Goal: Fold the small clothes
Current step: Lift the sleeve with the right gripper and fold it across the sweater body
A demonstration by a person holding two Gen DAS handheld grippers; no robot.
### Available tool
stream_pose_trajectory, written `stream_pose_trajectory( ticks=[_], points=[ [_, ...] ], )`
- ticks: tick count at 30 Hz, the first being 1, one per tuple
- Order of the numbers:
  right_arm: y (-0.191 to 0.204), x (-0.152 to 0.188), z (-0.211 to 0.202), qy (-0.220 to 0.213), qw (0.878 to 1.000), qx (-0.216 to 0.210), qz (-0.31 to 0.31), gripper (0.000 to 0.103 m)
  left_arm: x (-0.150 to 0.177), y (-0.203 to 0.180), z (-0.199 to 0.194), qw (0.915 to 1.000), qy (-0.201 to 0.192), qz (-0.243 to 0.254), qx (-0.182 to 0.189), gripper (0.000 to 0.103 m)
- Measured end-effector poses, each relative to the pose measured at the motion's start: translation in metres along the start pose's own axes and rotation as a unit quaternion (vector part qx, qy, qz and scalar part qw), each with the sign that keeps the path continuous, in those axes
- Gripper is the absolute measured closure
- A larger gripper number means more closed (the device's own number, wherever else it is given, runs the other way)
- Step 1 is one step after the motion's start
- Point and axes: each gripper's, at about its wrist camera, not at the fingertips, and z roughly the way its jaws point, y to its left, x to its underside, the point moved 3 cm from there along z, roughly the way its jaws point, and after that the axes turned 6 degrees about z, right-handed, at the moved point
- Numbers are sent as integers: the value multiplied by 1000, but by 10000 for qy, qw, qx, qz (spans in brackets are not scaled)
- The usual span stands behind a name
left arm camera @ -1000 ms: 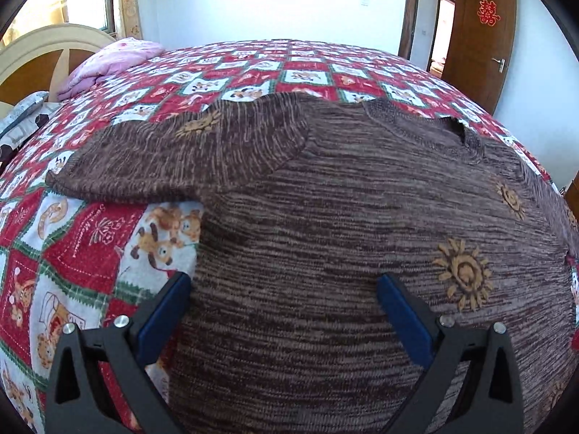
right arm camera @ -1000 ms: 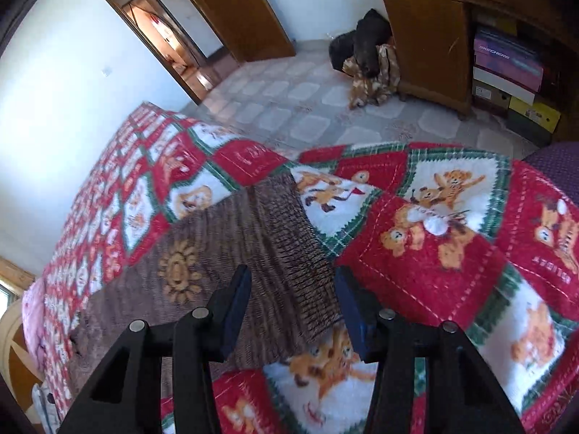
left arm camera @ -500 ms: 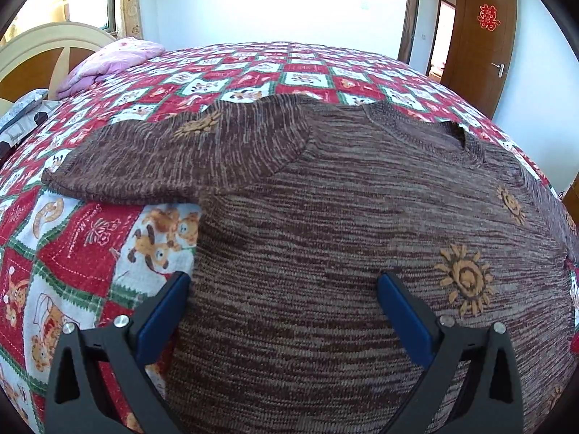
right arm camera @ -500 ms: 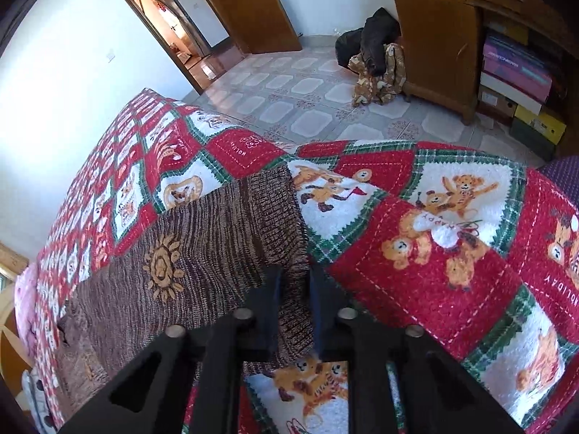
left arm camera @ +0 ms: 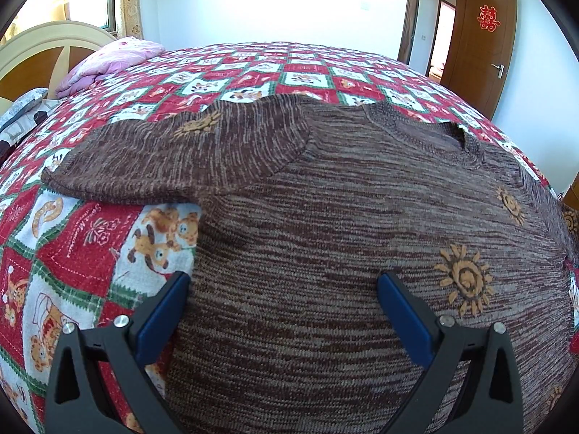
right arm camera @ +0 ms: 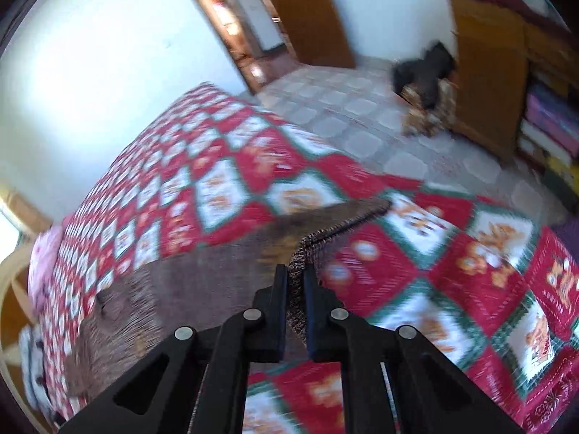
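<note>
A brown knitted sweater [left arm camera: 325,217] with orange sun motifs lies flat on the red patchwork bedspread [left arm camera: 72,238], its left sleeve [left arm camera: 173,159] spread out to the side. My left gripper [left arm camera: 282,289] hovers open over the sweater's lower body, its blue pads wide apart. In the right wrist view my right gripper [right arm camera: 296,278] is shut on the ribbed cuff of the other sleeve [right arm camera: 307,249], which is lifted off the bedspread [right arm camera: 434,271] and folds over in the air. That view is blurred.
A pink pillow [left arm camera: 108,61] and a wooden headboard [left arm camera: 39,54] are at the bed's far left. A brown door [left arm camera: 477,36] stands at the right. Beyond the bed edge lie a tiled floor [right arm camera: 362,115], a wooden cabinet [right arm camera: 488,72] and dark clothes [right arm camera: 427,72].
My right gripper closed on the sleeve cuff, then rose and rolled, lifting the cuff off the bed. The left gripper stayed in place and open.
</note>
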Motion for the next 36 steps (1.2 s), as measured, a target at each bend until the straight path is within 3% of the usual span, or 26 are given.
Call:
stream_pose_trajectory(
  ticks=[7,12,20,24,27,29,31,33,35,36],
  points=[
    [119,40,5,279,9932,-735,-856,95,1,0,0,10000,-3,1,-2,0],
    [197,100,32,681,9808,-1184,-1392,95,0,0,0,10000,-9,-2,1,0],
    [269,187,92,993,9674,-1098,-2052,95,-1,-1,2,10000,-20,-7,3,0],
    [279,205,105,1073,9626,-1058,-2253,93,0,-1,1,10000,-27,-7,2,0],
    [282,212,114,1509,9560,-1211,-2204,71,0,-1,1,10000,-28,-8,1,0],
    [281,211,103,1551,9518,-1588,-2116,68,0,-1,1,10000,-29,-9,3,0],
    [275,200,83,1239,9539,-1825,-2036,68,0,-2,0,10000,-29,-6,2,0],
    [257,171,54,514,9642,-1902,-1777,68,0,-2,0,10000,-32,-6,3,0],
    [226,138,41,51,9787,-1582,-1309,68,0,-1,0,10000,-36,-4,1,0],
    [217,130,42,48,9817,-1464,-1216,68,0,-2,0,10000,-39,-2,0,0]
  ],
)
